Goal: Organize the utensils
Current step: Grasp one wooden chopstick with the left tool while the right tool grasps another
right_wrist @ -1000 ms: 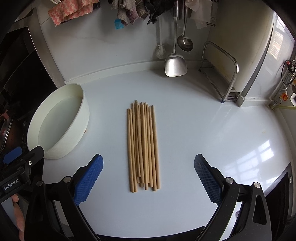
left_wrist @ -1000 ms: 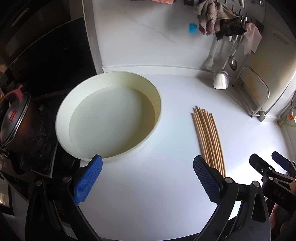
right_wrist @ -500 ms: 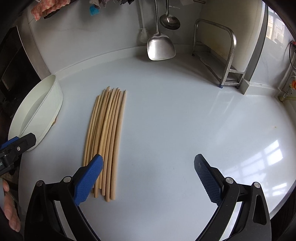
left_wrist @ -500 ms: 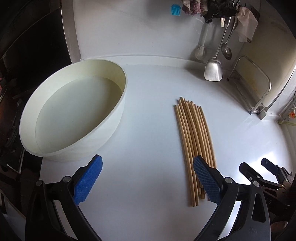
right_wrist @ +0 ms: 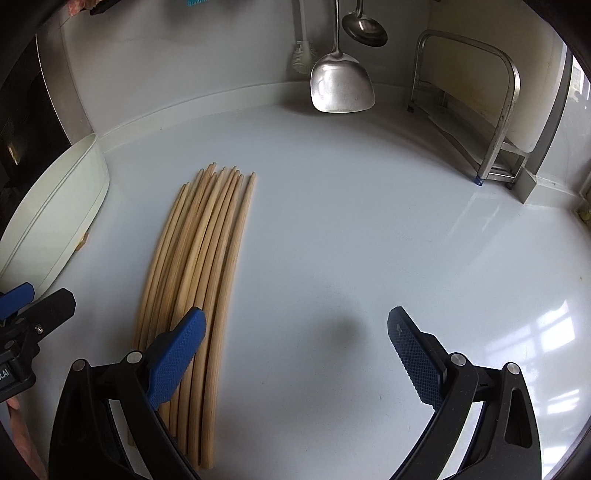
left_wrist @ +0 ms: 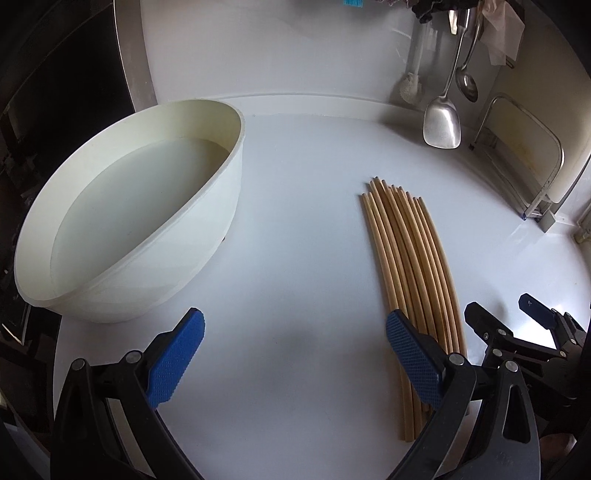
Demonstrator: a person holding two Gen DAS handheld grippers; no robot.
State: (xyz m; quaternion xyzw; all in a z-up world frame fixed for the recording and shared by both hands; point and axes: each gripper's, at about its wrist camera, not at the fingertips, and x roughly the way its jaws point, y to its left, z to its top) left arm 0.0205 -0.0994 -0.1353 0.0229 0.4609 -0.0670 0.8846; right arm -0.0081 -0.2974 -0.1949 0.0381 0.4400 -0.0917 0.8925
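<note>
Several wooden chopsticks (left_wrist: 408, 258) lie side by side in a neat bundle on the white counter (left_wrist: 295, 206). My left gripper (left_wrist: 293, 354) is open and empty, low over the counter, with its right pad over the bundle's near end. My right gripper (right_wrist: 293, 350) is also open and empty; its left pad overlaps the chopsticks (right_wrist: 199, 251) near their near end. A cream basin (left_wrist: 122, 225) holding water stands left of the bundle. In the left wrist view the right gripper (left_wrist: 517, 317) shows at the right edge.
A steel spatula (right_wrist: 341, 86), a ladle (right_wrist: 365, 29) and a white brush (right_wrist: 304, 57) hang against the back wall. A metal rack (right_wrist: 495, 110) stands at the right. A dark stove area (left_wrist: 55, 92) lies beyond the basin. The left gripper (right_wrist: 26, 306) shows at the right wrist view's left edge.
Both grippers have dropped lower and closer to the counter. The right gripper has shifted right, so the chopsticks moved from between its fingers to under its left pad. Both stay open.
</note>
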